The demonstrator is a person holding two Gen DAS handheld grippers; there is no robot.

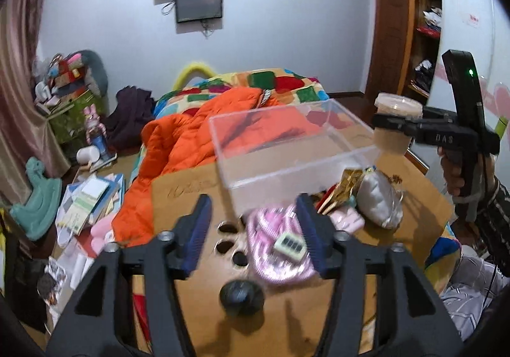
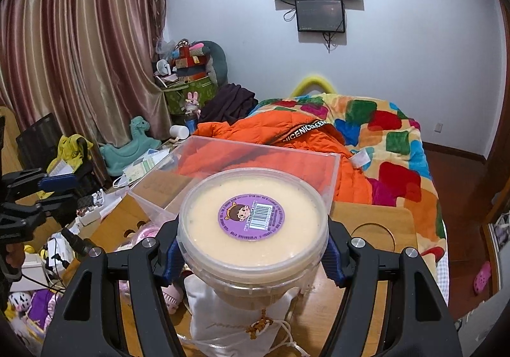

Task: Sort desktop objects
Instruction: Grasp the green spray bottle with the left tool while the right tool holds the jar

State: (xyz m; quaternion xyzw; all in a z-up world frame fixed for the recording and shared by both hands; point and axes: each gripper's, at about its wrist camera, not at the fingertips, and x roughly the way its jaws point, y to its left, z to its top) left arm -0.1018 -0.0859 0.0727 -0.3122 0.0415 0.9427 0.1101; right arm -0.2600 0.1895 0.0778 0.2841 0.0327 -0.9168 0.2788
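A: Right wrist view: the right gripper [image 2: 253,256] is clamped on the cream tub [image 2: 253,226], jaws pinching its sides just under the lid. The tub is held in the air, near edge of the clear bin [image 2: 331,175] just beyond it.

B: And the other claw?

A: The left gripper [image 1: 253,226] hangs wide apart with nothing in it, above the pink cable bundle [image 1: 274,248] on the wooden tabletop [image 1: 178,194].

B: How should the drop go, in your judgement?

A: Keep the tub level, carry it farther over the bin's rim, lower until it is near the floor of the bin, then release. The silver pouch [image 2: 242,318] sits below it; avoid snagging its drawstring.
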